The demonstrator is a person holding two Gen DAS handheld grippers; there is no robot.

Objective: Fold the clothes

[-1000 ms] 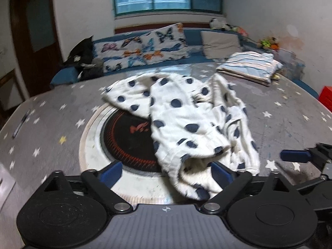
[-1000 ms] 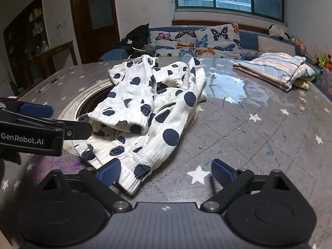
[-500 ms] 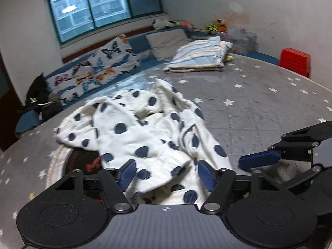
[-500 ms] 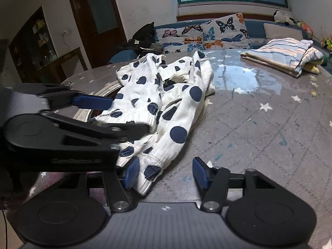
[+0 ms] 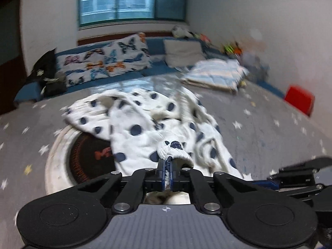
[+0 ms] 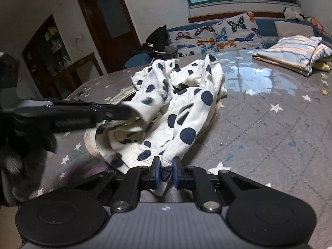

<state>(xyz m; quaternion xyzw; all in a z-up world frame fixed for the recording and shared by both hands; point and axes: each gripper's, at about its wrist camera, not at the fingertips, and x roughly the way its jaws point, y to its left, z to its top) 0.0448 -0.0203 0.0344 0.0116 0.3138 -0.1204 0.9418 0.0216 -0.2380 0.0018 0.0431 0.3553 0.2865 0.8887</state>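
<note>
My left gripper (image 5: 167, 173) is matte black: two round discs flank a ribbed grey centre plate bearing a small white crosshair mark, and angled link arms with silver rivet heads run forward to blue-padded fingers (image 5: 160, 171). My right gripper (image 6: 165, 171) has the same build, with identical discs, ribbed plate, crosshair and rivets, and blue pads on its fingers (image 6: 157, 173).
</note>
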